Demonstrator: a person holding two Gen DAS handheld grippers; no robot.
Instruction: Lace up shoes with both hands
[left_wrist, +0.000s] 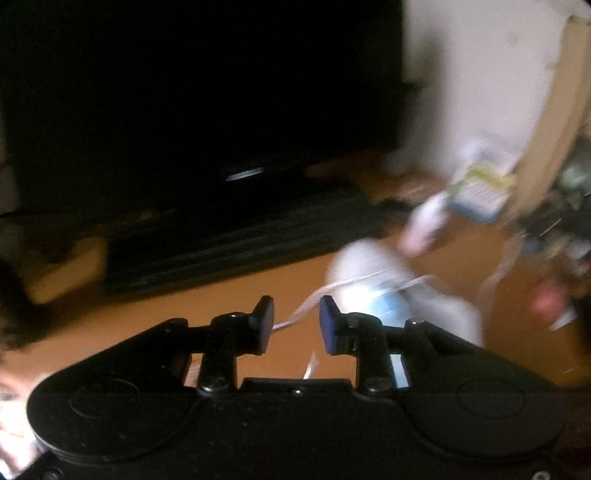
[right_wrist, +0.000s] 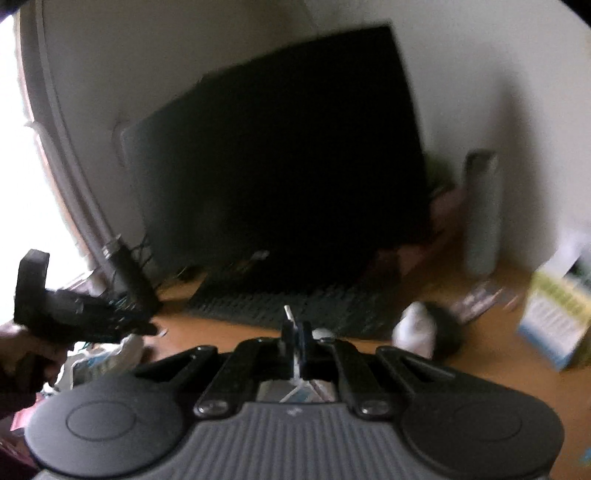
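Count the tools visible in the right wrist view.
2. The right tool sits bottom centre, shut on a lace end; the left tool is at the left edge.

home desk | monitor (right_wrist: 273, 155) | keyboard (right_wrist: 295, 306) | wooden desktop (left_wrist: 184, 325)

shoe (left_wrist: 373, 280): white, blue accents, on orange floor | lace (left_wrist: 303, 312): white, loose

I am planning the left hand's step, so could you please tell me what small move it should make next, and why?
Probably close the left gripper on the white flat shoelace. Its jaws stand open, with the lace crossing the gap between them from the white sneaker on the orange-brown wooden desk. The right gripper already looks shut on a lace end, so the left side seems free to take its strand.
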